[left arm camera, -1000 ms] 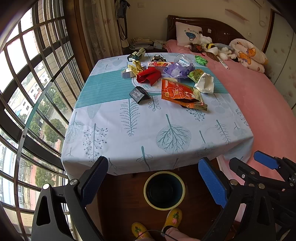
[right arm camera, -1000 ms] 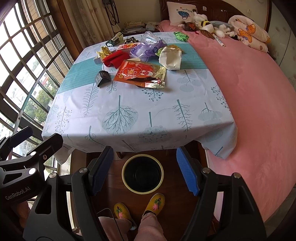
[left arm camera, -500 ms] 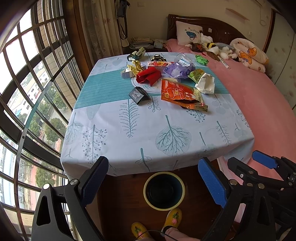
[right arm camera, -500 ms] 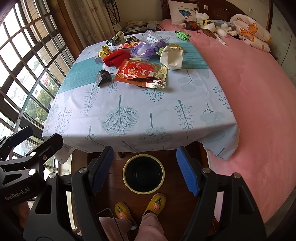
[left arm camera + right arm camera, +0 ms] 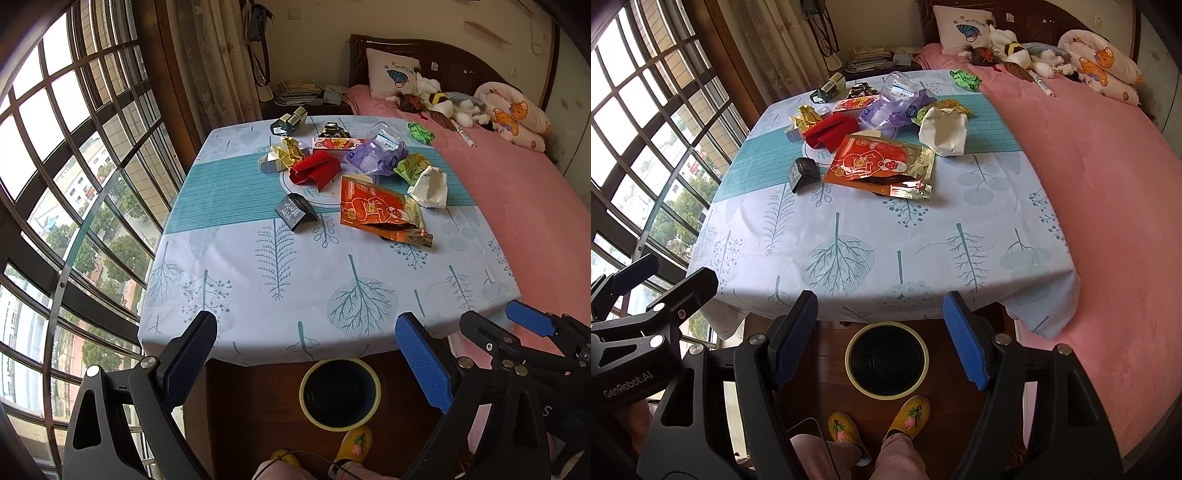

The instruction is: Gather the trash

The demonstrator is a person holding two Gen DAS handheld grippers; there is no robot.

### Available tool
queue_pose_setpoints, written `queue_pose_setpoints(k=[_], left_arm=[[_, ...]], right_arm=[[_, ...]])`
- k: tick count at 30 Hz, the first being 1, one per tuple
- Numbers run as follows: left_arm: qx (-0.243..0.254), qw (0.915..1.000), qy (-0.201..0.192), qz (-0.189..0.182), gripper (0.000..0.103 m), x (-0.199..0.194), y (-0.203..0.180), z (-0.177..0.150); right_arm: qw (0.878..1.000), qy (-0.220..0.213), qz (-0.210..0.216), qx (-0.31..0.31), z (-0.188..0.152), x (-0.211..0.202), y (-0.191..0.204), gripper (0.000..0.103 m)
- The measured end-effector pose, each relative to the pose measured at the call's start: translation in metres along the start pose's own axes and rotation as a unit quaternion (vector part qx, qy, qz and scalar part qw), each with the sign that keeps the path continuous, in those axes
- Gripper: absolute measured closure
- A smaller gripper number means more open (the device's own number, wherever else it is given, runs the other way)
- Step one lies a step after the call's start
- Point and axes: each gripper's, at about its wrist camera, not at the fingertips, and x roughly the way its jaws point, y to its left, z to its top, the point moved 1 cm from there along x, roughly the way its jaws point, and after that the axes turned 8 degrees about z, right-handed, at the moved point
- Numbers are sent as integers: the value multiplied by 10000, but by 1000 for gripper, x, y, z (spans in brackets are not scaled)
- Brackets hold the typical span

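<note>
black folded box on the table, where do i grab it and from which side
Judging by its pose, grip the black folded box across its raised peak, coming down from above on the near side. It stands tented on the tablecloth, so the ridge offers two sloped faces for the pads, and nothing touches it.

1. The desk (image 5: 280, 302) is wearing a pale blue cloth printed with trees and crossed by a teal band.
2. Trash is lying on its far half: a red-orange foil bag (image 5: 376, 210), a black folded carton (image 5: 294, 211), a red wrapper (image 5: 314, 172), a white crumpled bag (image 5: 430, 187), a purple plastic bag (image 5: 373, 158), yellow wrappers (image 5: 288, 155) and a green wrapper (image 5: 420, 132).
3. The bed (image 5: 517, 192) is lying just beside the desk under a pink cover, carrying a pillow (image 5: 391, 77) and soft toys (image 5: 443, 103).
4. The wooden floor (image 5: 251, 406) is carrying a yellow-rimmed bin (image 5: 340, 393) by the desk's near edge.
</note>
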Motion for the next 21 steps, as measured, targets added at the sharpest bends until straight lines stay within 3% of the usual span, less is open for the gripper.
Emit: queue_pose_setpoints(k=[11, 17, 21], left_arm=[[-324, 9994, 48, 130, 4, 29, 52, 50], [-9, 10000, -68, -58, 4, 73, 81, 122], [380, 9988, -155, -276, 4, 112, 101, 183]], right_arm=[[9996, -27, 267, 44, 45, 21, 11, 34], [9999, -18, 161, 30, 83, 51, 28, 36], [9998, -19, 133, 163, 129, 81, 43, 37]])
